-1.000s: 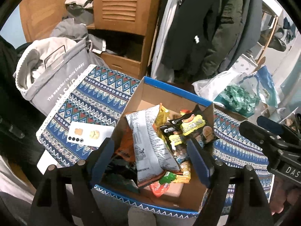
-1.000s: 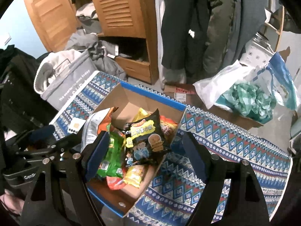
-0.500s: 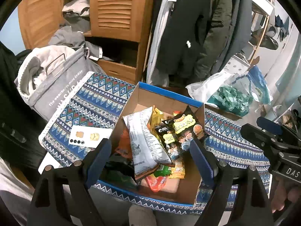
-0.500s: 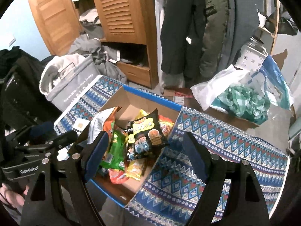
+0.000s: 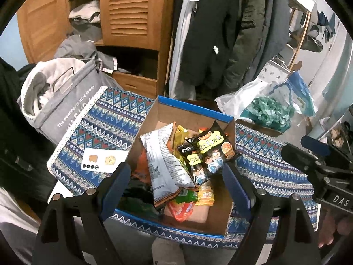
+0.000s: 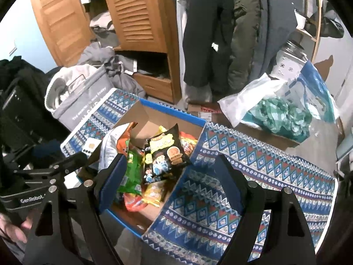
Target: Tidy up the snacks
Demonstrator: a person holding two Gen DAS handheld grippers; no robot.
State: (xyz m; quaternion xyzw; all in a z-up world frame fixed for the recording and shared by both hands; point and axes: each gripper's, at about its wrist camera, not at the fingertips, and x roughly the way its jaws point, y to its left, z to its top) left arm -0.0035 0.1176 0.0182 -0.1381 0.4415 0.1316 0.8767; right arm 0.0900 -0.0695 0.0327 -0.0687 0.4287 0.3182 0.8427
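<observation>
A cardboard box with a blue rim (image 5: 194, 108) (image 6: 174, 110) stands on a patterned cloth (image 5: 103, 125) and holds several snack packs. A white pack (image 5: 164, 163) lies on top at the left, a black cartoon pack (image 5: 209, 152) (image 6: 164, 156) beside it, with green (image 6: 132, 172), yellow (image 5: 206, 195) and red (image 5: 181, 207) packs lower down. My left gripper (image 5: 176, 187) hangs open above the box's near part, nothing between its fingers. My right gripper (image 6: 171, 187) is open over the box's right wall, also empty.
A white card with small cookies (image 5: 103, 160) lies on the cloth left of the box. A grey laundry bag (image 5: 66, 101) stands at the left. A white plastic bag with green contents (image 5: 267, 110) sits on a carton at the right. Behind are a wooden wardrobe (image 5: 132, 11) and hanging coats (image 5: 220, 33).
Both grippers have drawn back and risen slightly, so the box looks smaller and farther. The left gripper's fingers stand a little wider than a second ago. The snacks have not moved.
</observation>
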